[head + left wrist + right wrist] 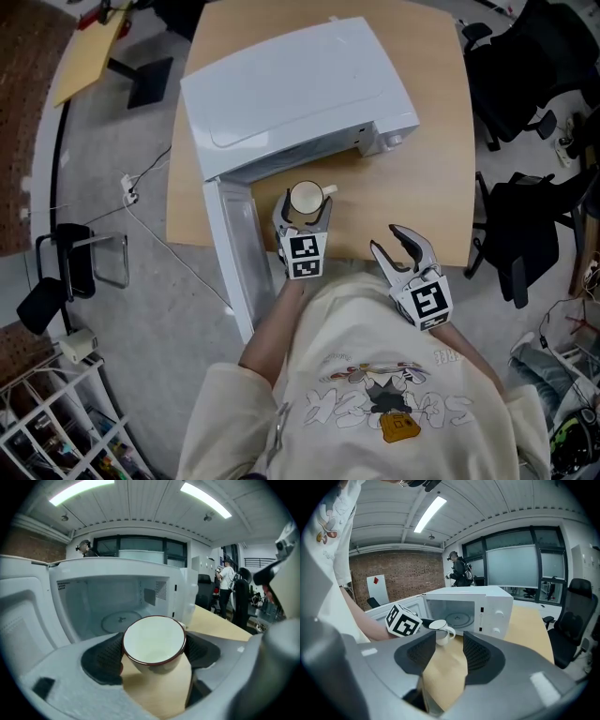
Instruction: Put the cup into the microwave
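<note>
Left tool [306, 210] is clamped on the white cup [307, 198], holding it upright over the bench [417, 183], right in front of the open microwave [300, 89]. Right tool [400, 247] hangs nearby, jaws apart, nothing in them.

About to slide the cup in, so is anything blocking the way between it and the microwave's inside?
Nothing visible. The door stands open, the microwave holds only its turntable, and just bare table lies between it and the cup.
</note>
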Motion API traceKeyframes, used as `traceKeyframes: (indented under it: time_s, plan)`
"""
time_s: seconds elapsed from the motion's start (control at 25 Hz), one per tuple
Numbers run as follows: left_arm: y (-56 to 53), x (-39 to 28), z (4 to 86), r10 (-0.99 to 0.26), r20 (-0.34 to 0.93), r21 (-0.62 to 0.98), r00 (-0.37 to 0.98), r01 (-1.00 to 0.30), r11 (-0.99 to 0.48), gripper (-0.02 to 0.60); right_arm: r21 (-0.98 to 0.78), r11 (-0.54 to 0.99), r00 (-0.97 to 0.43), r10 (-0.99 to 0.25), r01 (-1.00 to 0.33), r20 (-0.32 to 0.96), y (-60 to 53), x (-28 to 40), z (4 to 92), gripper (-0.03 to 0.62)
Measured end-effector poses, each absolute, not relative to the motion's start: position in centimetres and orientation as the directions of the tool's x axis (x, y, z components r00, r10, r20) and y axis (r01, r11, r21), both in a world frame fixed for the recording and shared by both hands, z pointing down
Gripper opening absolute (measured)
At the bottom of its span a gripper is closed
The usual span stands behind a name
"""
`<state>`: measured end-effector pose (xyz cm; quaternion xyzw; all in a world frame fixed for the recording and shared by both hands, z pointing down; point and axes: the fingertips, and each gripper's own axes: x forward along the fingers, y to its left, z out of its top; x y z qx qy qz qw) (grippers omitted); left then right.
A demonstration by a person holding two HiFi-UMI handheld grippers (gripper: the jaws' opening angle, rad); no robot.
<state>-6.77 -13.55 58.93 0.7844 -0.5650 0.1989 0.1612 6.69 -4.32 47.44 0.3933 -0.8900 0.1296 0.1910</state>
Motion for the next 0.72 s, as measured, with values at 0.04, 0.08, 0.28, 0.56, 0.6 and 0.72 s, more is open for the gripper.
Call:
traceKeyframes:
  time_s: [0.04,0.08,0.28,0.56,0.6,0.72]
  plan:
    - [-14.5,-7.3,58.1,-0.837,0.479,0.036,0.266,-0.958,-0.284,0.390,-0.077,0.661,-0.622,-0.651,-0.746,0.436,-4.5,6.5,47.4,0.189]
    - [-15.5,-7.8,57.4,-0.849,0.467,0.040,0.247,-0.965,-0.259,0.390,-0.074,0.664,-0.624,-0.651,-0.744,0.432,-4.6,6.4,47.3,0.189]
    - [-20.9,-11.1,56.4,-0.872,0.465,0.006,0.154,-0.985,-0.171,0.390,-0.068,0.658,-0.619,-0.661,-0.750,0.425,-5.1,6.3,47.2,0.187]
    - [-27.0,-15.2,59.2,-0.862,0.503,-0.049,0.065,-0.993,-0.103,0.390,-0.066,0.583,-0.546,-0.707,-0.810,0.450,-5.2,8.3,47.4,0.186]
    - [-27.6,-15.7,59.3,-0.864,0.501,-0.062,0.051,-0.994,-0.094,0.390,-0.065,0.572,-0.535,-0.713,-0.817,0.453,-5.2,8.6,47.5,0.186]
    - [-28.7,-16.2,59.4,-0.875,0.482,-0.079,0.039,-0.993,-0.088,0.390,-0.064,0.545,-0.509,-0.726,-0.836,0.462,-5.1,9.3,47.7,0.186]
